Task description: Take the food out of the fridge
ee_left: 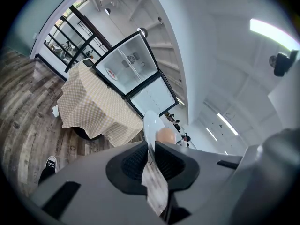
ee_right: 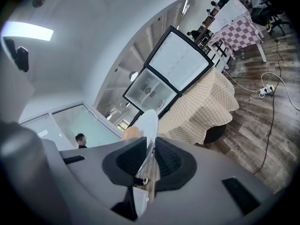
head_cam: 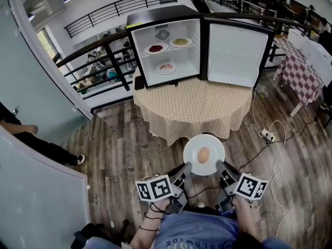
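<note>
A white plate (head_cam: 213, 147) bearing a tan bread roll (head_cam: 204, 154) hangs over the wooden floor, in front of the round table. My left gripper (head_cam: 187, 168) is shut on the plate's left rim and my right gripper (head_cam: 220, 166) is shut on its right rim. In the left gripper view the plate (ee_left: 151, 124) runs edge-on between the pads, with the roll (ee_left: 166, 135) beyond them. The right gripper view shows the plate (ee_right: 149, 124) the same way, the roll (ee_right: 131, 133) peeking at its left. The small fridge (head_cam: 155, 32) stands open on the table, with three plates of food (head_cam: 166, 67) on its shelves.
The round table (head_cam: 192, 105) wears a checked cloth. The fridge door (head_cam: 236, 53) swings out to the right. A power strip and cables (head_cam: 267, 135) lie on the floor at right. A person's legs (head_cam: 49, 150) show at left, beside a pale partition (head_cam: 36, 191). Railings run behind.
</note>
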Tool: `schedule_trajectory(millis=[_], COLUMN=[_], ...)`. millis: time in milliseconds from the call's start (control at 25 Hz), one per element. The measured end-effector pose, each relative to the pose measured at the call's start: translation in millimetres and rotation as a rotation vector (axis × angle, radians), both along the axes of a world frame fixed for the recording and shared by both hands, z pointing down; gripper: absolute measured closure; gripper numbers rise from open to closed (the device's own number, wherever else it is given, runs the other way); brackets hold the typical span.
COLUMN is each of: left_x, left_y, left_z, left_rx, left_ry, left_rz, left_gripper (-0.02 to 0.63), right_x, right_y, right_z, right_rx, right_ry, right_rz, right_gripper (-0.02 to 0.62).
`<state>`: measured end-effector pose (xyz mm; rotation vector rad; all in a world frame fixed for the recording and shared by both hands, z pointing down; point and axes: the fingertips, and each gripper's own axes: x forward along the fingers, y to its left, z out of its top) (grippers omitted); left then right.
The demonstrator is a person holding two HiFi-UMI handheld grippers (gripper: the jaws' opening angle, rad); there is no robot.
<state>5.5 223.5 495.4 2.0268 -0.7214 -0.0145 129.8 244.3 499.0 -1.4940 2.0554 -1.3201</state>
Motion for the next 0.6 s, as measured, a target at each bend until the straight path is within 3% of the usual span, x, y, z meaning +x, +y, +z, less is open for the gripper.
schedule_trajectory(millis=[600], left_x=[-2.4], left_y=[6.1], left_z=[0.1], left_rx=[0.002], left_ry=[0.008], left_rz=[-0.003], left_gripper=[0.563], right_x=[-4.6], right_y=[4.3], right_z=[-3.9], right_rx=[0.023], right_ry=[0.001], right_rz=[-0.009], right_gripper=[0.534])
